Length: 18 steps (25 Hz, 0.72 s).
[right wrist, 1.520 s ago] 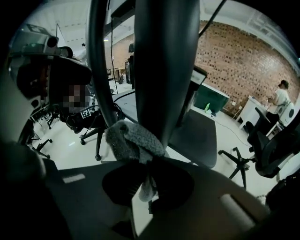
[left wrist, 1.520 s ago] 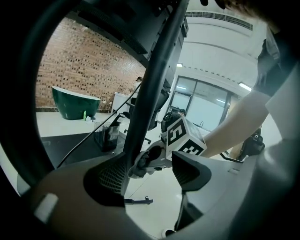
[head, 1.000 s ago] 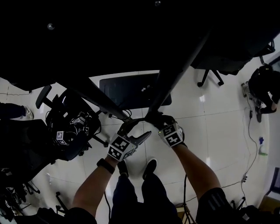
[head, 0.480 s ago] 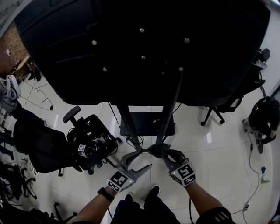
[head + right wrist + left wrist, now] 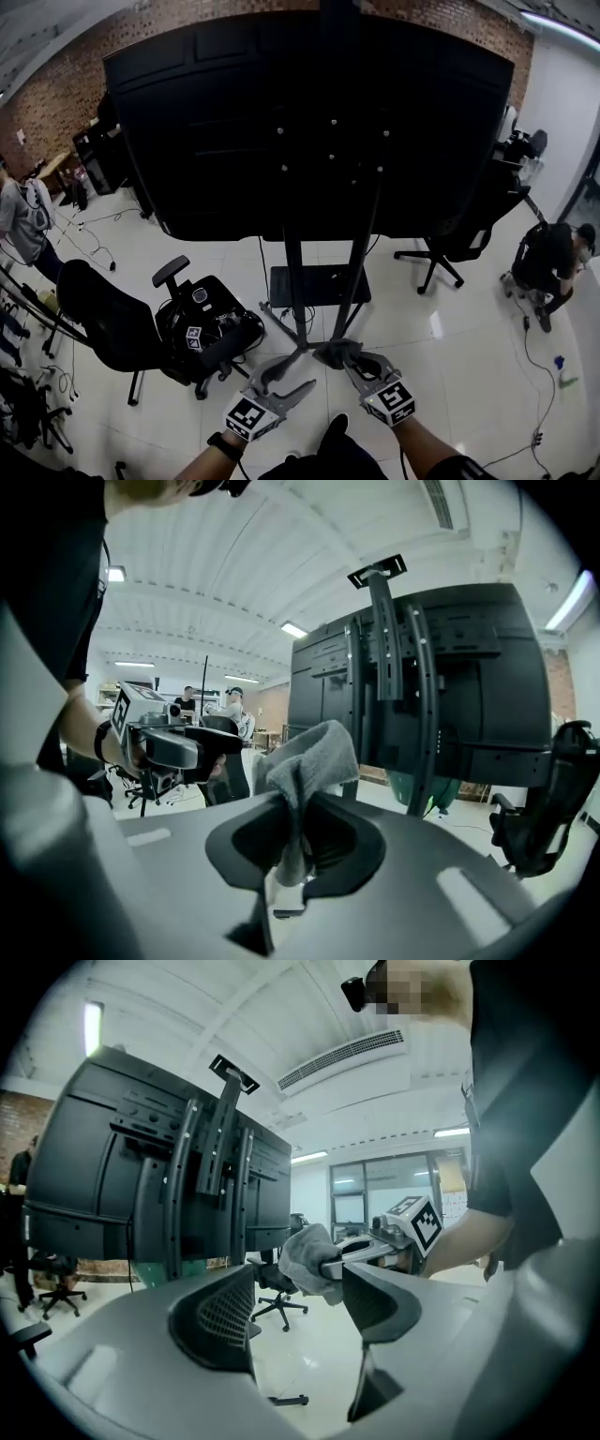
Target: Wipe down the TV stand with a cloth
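- Fingers (image 5: 246,844) of the right gripper (image 5: 292,841) are closed tight on the cloth (image 5: 309,757). A narrow tail of it is pinched between them, and the rest bunches up above them.
- Left gripper (image 5: 295,1312) fingers (image 5: 223,1327) stand wide apart with only air and floor between them.
- In the left gripper view the cloth (image 5: 305,1255) shows as a pale grey, nubbly, crumpled wad at the tip of the right gripper (image 5: 330,1266), beyond the spread fingers.
- From the head view the cloth (image 5: 335,352) is a dark grey lump low in front of the TV stand (image 5: 296,281), over the spot where its floor legs meet. Whether it touches the metal cannot be told.
- The left gripper (image 5: 302,367) lies just beside the right gripper (image 5: 351,360), both low in that view.
- The stand is black, with two upright posts carrying the back of a large dark screen (image 5: 309,122) and a flat shelf (image 5: 319,284) near the floor.
- In the right gripper view the stand's posts (image 5: 422,696) rise behind the cloth, apart from it.
- The screen's top edge is cut off in the head view, and the stand's feet are partly hidden behind the grippers.
- An office chair (image 5: 103,323) stands to the left on the pale tiled floor (image 5: 441,319).
- Two people (image 5: 548,262) are at the edges of the room, too small to make out.
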{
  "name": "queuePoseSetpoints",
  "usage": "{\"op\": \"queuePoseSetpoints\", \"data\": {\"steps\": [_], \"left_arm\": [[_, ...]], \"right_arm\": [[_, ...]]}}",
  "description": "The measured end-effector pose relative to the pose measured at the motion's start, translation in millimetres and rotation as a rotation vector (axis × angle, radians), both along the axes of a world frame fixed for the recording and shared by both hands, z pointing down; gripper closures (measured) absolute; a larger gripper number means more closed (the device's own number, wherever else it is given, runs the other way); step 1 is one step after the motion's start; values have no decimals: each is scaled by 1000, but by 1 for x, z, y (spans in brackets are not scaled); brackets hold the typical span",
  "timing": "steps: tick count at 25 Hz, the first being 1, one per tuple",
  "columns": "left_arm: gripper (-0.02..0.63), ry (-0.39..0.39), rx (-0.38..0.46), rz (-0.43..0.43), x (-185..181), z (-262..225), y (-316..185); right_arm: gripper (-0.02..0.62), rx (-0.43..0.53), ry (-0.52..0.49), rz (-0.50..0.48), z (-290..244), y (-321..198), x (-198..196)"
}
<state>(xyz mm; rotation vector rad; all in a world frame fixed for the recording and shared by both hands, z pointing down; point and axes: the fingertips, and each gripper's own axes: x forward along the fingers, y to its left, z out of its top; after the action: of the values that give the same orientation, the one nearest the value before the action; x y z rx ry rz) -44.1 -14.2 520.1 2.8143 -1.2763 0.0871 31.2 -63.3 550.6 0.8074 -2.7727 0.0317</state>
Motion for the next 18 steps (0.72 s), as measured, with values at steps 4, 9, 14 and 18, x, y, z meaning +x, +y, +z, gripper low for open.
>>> {"op": "queuePoseSetpoints", "data": {"steps": [4, 9, 14, 18], "left_arm": [[290, 25, 20, 25, -1, -13, 69], [290, 35, 26, 45, -1, -21, 136], [291, 53, 41, 36, 3, -35, 176], [291, 76, 56, 12, 8, -48, 192]], "right_arm": [[561, 4, -13, 35, -11, 73, 0], [561, -14, -65, 98, -28, 147, 17], [563, -35, -97, 145, -36, 185, 42], [565, -19, -95, 120, -43, 202, 51]]}}
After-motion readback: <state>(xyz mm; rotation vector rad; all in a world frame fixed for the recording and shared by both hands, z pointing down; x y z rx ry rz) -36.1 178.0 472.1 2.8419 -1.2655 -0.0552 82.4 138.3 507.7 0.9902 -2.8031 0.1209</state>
